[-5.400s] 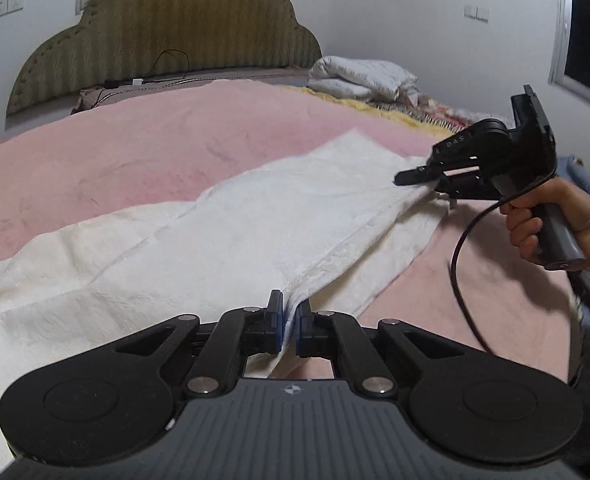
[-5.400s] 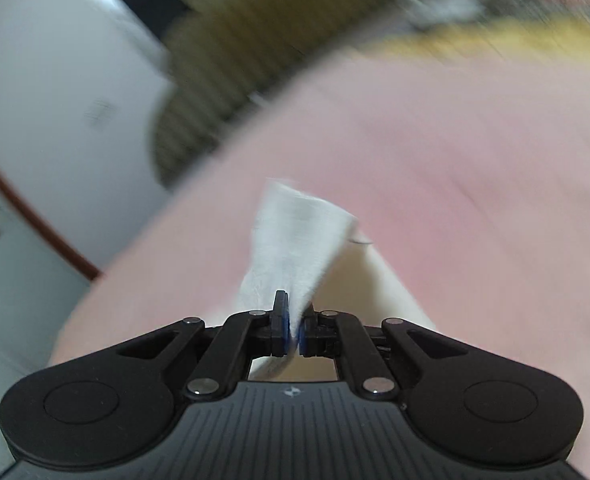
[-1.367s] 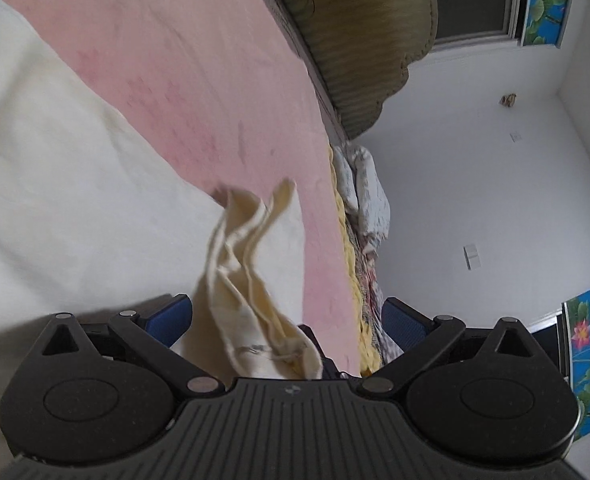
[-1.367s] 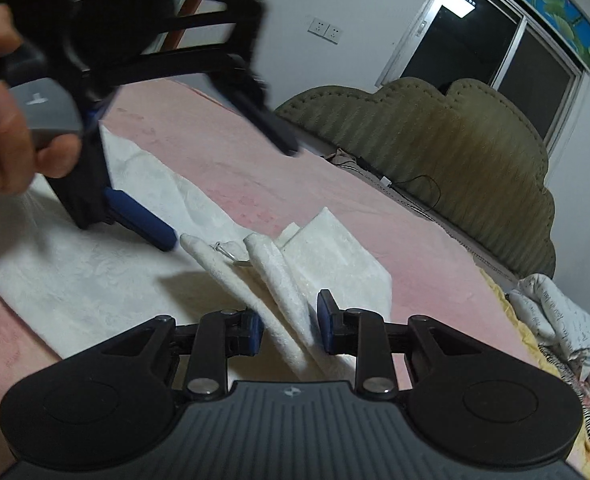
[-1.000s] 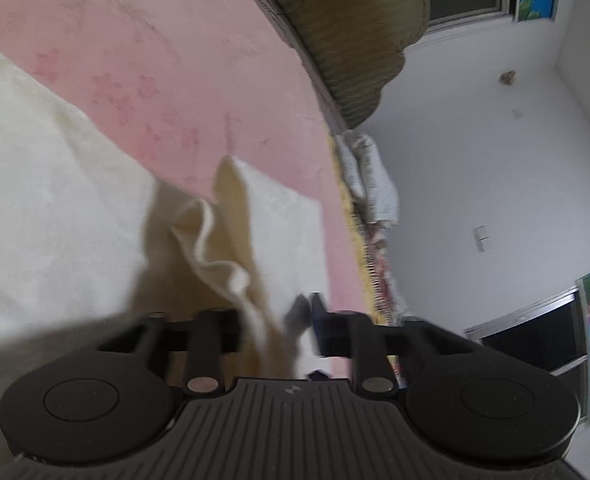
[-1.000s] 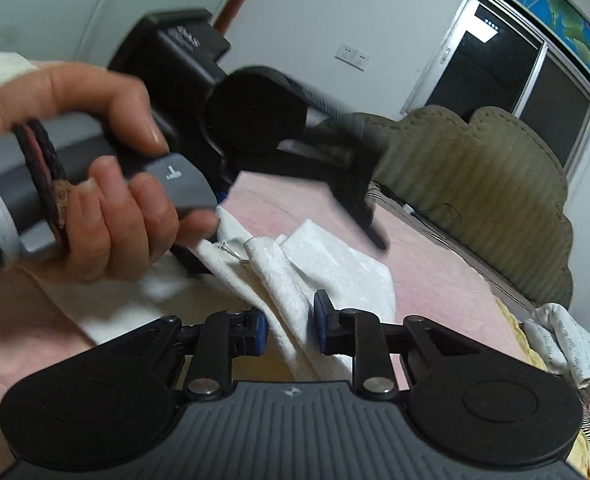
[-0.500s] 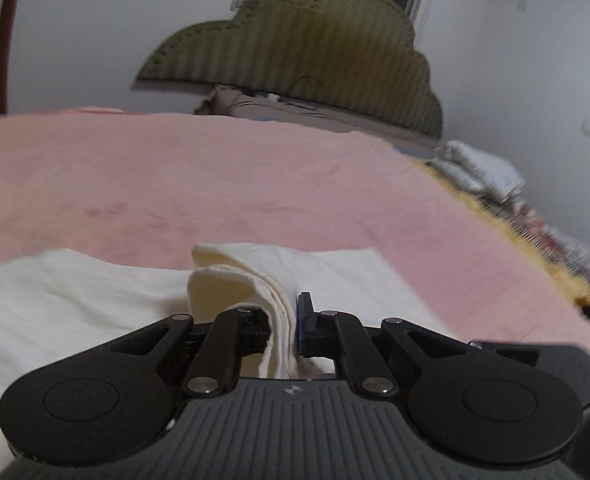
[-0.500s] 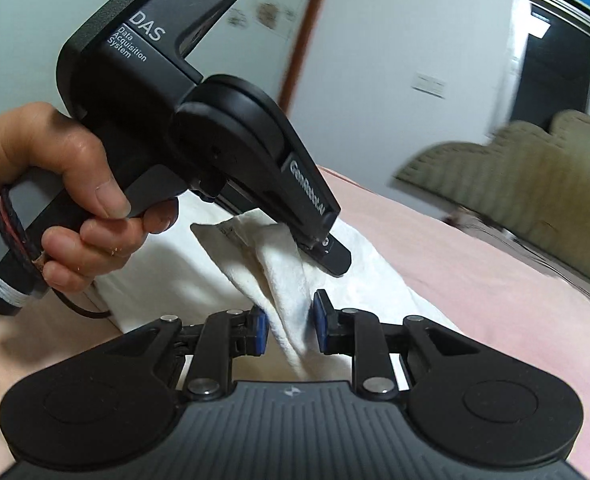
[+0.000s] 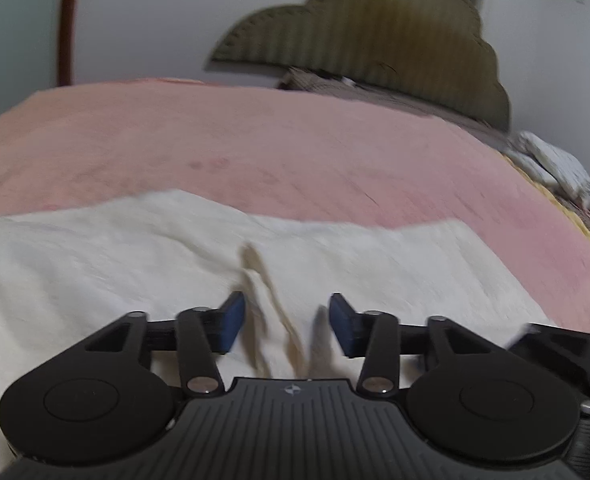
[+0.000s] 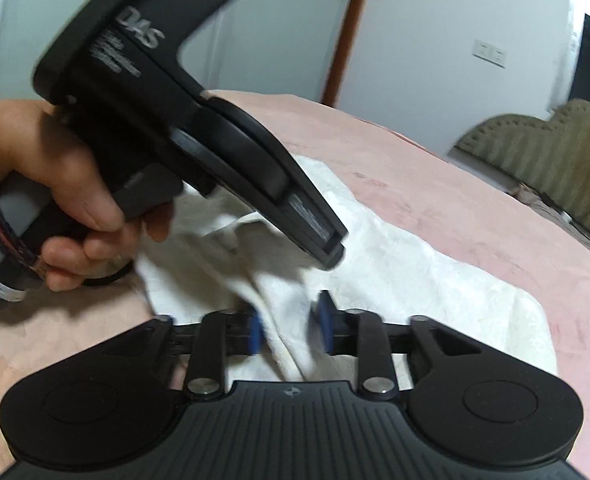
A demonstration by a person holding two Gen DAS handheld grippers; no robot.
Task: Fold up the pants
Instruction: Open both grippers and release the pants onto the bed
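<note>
The white pants (image 9: 135, 264) lie across the pink bed, folded over on themselves, with a small crease between my left jaws. My left gripper (image 9: 287, 322) is open just above the cloth and holds nothing. In the right wrist view the pants (image 10: 395, 276) spread away to the right, and a bunched ridge of them runs between the jaws of my right gripper (image 10: 289, 326), which is open. The left gripper (image 10: 327, 252) hovers close above the same fold, held by a hand (image 10: 55, 184).
The pink bedspread (image 9: 295, 152) surrounds the pants. An olive scalloped headboard (image 9: 375, 36) stands at the far end, with white pillows (image 9: 551, 164) at the right. A wall with sockets (image 10: 491, 56) is behind.
Both grippers were shut on the bunched fold half a second ago; both have opened and let it go. The cloth has dropped flatter onto the bed.
</note>
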